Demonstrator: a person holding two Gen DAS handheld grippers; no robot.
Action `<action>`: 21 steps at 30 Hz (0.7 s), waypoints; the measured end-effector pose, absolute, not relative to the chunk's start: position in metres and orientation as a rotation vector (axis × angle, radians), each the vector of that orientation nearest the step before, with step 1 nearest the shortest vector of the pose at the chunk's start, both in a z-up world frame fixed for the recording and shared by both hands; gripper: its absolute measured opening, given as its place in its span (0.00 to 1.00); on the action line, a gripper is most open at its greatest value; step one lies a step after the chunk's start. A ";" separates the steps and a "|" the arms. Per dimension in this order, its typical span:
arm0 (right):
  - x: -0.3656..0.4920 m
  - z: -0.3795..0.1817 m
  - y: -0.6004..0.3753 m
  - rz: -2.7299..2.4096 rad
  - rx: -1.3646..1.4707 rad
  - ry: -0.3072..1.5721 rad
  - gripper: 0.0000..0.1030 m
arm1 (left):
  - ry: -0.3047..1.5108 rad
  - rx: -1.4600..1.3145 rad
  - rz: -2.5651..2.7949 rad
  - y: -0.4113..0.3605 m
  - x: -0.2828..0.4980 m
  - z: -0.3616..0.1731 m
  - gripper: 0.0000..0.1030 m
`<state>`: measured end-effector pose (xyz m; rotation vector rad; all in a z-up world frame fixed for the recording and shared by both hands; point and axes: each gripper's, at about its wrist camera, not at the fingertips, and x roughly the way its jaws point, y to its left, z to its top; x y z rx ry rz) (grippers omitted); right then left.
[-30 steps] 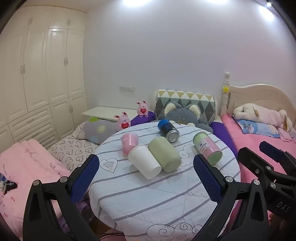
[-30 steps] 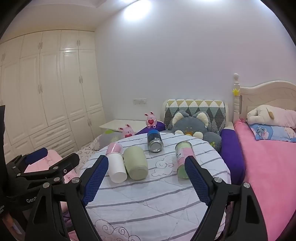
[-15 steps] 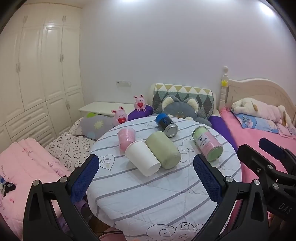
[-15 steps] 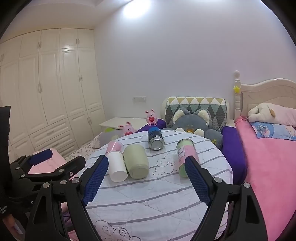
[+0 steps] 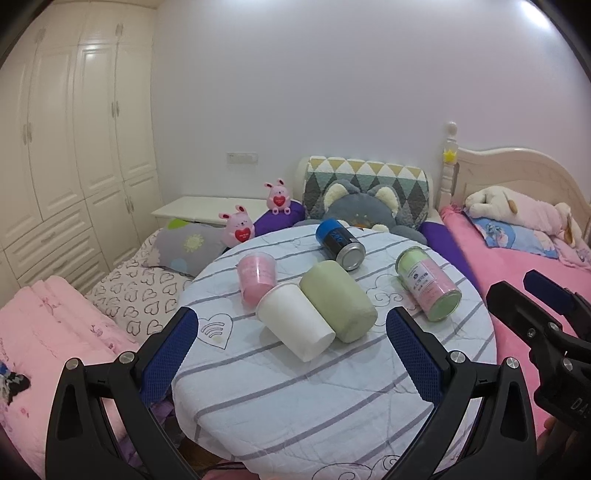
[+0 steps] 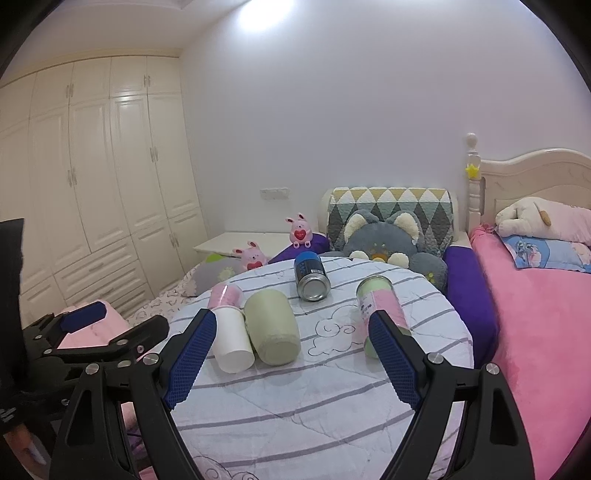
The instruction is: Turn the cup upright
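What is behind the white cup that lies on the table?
Behind the white cup lies a pink cup, touching its rim. A green cup lies beside it. The white cup hides the pink cup's lower side.

Room was evenly lit from ceiling lamp (image 6: 266,14), which blew out to white glare. Shadows were soft. Fisheye bent wardrobe (image 5: 74,147) lines; corners went black. Focus was sharp.

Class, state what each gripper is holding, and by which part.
Nothing is held. The left gripper and right gripper are both open, short of the cups lying on the table.
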<state>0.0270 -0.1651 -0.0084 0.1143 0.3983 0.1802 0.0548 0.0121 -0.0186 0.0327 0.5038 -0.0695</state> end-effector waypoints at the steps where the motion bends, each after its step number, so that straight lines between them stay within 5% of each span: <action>1: 0.029 -0.009 -0.166 0.175 0.116 0.402 0.83 | 0.506 0.024 -0.070 0.014 0.056 -0.019 1.00; 21: 0.051 -0.010 -0.154 0.147 0.107 0.443 0.83 | 0.541 0.011 -0.088 0.030 0.080 -0.024 1.00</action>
